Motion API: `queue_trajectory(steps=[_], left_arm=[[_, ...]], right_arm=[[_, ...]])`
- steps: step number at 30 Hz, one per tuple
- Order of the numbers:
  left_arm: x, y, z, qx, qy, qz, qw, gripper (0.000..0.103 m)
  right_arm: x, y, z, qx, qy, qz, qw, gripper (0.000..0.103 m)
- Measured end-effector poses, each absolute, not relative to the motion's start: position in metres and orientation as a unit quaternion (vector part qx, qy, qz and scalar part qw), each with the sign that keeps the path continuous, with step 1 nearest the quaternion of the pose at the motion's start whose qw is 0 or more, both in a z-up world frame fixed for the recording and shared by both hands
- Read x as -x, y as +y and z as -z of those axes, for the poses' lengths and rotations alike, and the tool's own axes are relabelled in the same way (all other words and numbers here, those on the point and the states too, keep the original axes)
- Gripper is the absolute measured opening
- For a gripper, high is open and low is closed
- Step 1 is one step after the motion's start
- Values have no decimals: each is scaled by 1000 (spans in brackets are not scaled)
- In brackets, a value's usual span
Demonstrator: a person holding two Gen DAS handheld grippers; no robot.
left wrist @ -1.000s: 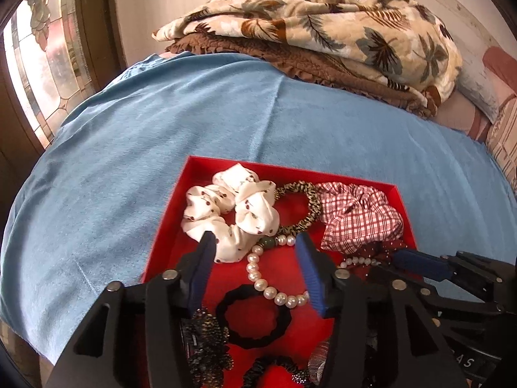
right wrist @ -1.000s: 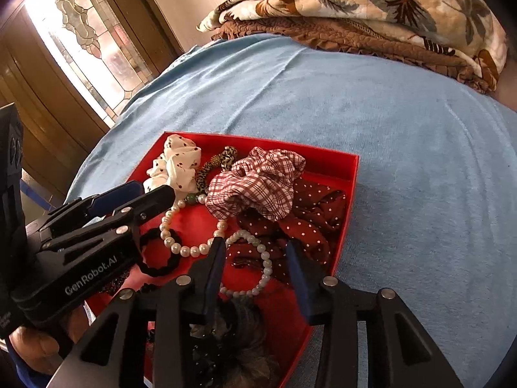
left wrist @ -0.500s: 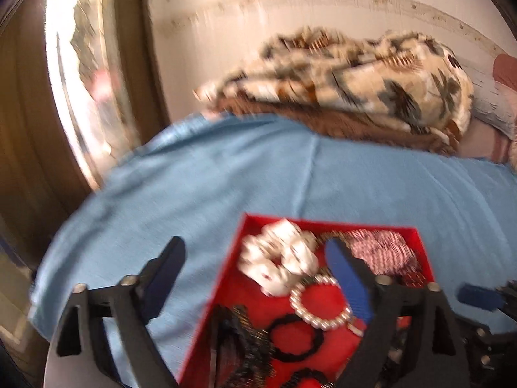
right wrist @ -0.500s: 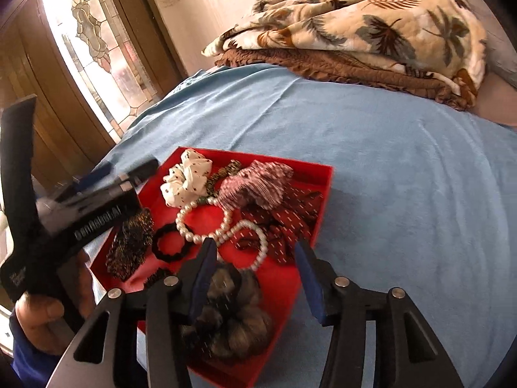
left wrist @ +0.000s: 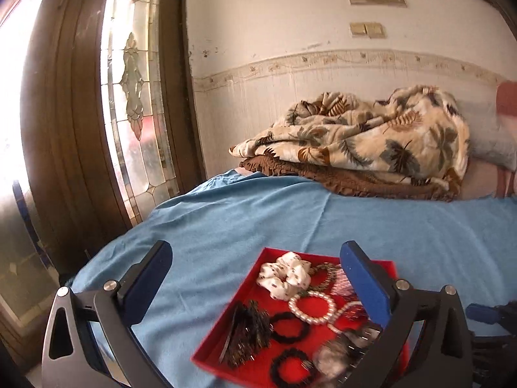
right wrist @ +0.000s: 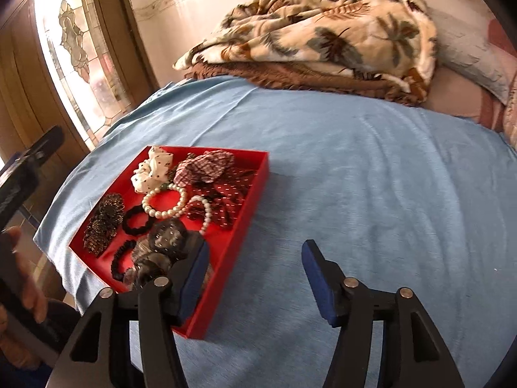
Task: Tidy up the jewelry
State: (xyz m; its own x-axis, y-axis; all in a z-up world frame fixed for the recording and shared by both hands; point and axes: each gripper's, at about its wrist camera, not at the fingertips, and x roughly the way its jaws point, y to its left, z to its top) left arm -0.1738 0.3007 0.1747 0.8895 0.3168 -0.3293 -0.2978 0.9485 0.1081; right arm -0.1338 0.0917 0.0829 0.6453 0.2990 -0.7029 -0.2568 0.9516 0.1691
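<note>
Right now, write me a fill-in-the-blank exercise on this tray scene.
1. The jewelry lies in a ___ tray.
2. The tray rests on a ___ sheet.
3. The pearl bracelet lies nearest the ___ scrunchie.
4. Both the left gripper and the right gripper hold ___.

Missing words: red; blue; white; nothing

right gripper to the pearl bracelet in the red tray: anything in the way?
Yes. The fuzzy grey-brown scrunchie sits in the red tray's near end, between the open, empty right gripper and the pearl bracelet. The tray's near wall also lies across a low approach. From above, nothing covers the bracelet.
</note>
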Motion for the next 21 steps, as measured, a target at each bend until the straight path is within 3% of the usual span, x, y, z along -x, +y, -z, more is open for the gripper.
queue_trajectory(steps=[9, 21], left_arm=[[222, 268, -181, -23, 156, -132, 979, 103], [238, 247, -173, -24, 235, -94, 967, 103]], right_arm=[[166, 66, -96, -9, 365, -122, 923, 75], [201, 53, -92, 4, 362, -92, 928, 79]])
